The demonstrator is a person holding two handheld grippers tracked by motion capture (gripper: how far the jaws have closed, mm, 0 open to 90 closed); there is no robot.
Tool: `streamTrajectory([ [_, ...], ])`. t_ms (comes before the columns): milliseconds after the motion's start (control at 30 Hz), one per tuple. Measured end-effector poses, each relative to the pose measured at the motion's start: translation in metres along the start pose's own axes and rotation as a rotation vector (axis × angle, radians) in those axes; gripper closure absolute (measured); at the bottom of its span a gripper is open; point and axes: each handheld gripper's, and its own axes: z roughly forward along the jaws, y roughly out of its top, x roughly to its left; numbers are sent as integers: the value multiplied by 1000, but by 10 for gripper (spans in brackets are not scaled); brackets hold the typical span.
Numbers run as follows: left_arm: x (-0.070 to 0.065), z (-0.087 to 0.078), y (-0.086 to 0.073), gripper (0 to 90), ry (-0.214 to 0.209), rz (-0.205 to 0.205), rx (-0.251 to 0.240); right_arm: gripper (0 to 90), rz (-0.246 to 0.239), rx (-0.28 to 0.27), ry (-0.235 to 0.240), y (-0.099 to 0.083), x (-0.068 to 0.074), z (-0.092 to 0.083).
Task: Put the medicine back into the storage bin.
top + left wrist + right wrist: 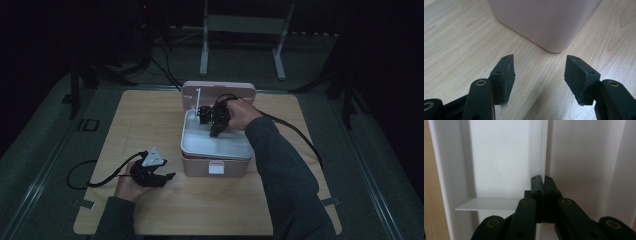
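A pink box [197, 166] stands open at the middle of the wooden table [145, 120], its lid [235, 91] raised at the back. A white tray [220, 145] sits inside it. My right gripper [211, 121] reaches into the box from the right. In the right gripper view it [544, 178] is shut on the edge of a thin white upright panel [543, 150] of the tray. My left gripper [167, 177] rests low by the box's front left corner, open and holding nothing. The left gripper view shows that gripper [539, 61] facing the pink box corner [544, 22].
A white latch [216, 168] sits on the box's front wall. A thin white post [198, 100] rises at the tray's back left. Black cables trail from both grippers across the table. A metal stand [242, 30] is on the floor behind the table.
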Motion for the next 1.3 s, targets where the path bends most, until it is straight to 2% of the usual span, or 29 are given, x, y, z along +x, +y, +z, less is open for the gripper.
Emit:
streamTrajectory([
  [100,0,-1,0,410,2,0,-4,895,-10,1,10,3,-1,6],
  [300,1,-1,0,410,3,-1,-5,894,-20,44,19,7,1,16],
  [633,0,0,0,410,1,-3,-5,877,-5,30,30,4,-1,21],
  [767,0,0,0,410,0,-1,1,836,17,1,24,0,-1,17],
  [967,0,0,0,410,4,-1,-3,813,25,-35,8,-6,3,7],
  [1033,0,0,0,410,5,-2,-2,805,31,-33,-8,-9,4,3],
  [1167,0,0,0,410,5,-1,0,796,45,-49,-17,-18,6,-2],
  [1300,0,1,0,411,6,-1,-2,785,74,-79,-34,-37,8,-12],
])
